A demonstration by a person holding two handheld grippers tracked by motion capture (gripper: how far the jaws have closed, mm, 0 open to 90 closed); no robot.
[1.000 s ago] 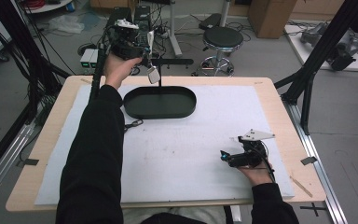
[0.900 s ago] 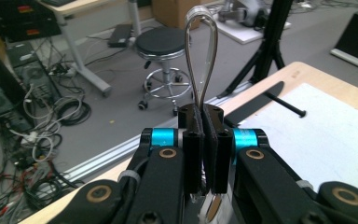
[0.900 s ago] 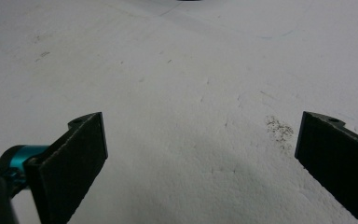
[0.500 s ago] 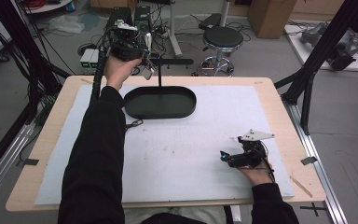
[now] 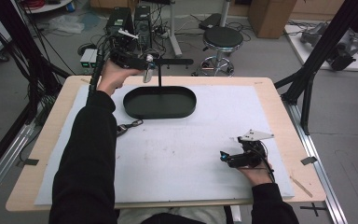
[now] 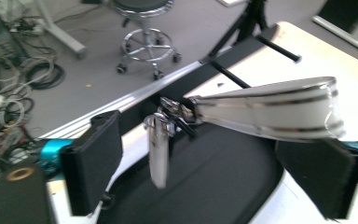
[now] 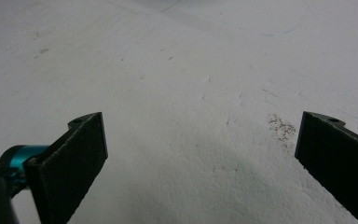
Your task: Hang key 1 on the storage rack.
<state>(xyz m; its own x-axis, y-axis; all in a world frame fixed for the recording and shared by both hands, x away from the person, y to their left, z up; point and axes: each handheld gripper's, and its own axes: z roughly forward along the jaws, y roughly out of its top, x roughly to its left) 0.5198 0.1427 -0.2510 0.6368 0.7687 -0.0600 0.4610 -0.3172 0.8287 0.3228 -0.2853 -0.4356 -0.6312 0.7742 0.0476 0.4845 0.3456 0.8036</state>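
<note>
While the left gripper (image 5: 142,63) is raised above the far left edge of the table (image 5: 279,100), a silvery metal piece (image 5: 148,74) hangs from it, just beyond the far rim of the black oval tray (image 5: 160,101). Seen along the left gripper's own jaws, these stand wide apart, and between them a broad, shiny metal band (image 6: 270,108) runs out to the right, joined by a small clasp (image 6: 173,112) to a slim metal pendant (image 6: 157,151) that hangs straight down over the tray's dark interior. How the band is held cannot be told from here; it appears to rest against the right-hand jaw, but the contact is hidden. A thin black upright rod (image 5: 160,77) stands at the tray's far side. Nearer the person, a small dark clip (image 5: 129,126) lies on the white mat (image 5: 182,149), just beside the left sleeve (image 5: 91,154) and apart from the tray. Further right, the right gripper (image 5: 224,157) rests low over the mat near the front right corner, well apart from the tray. Its jaws are spread wide with nothing between them, bare speckled mat showing in the gap.
</note>
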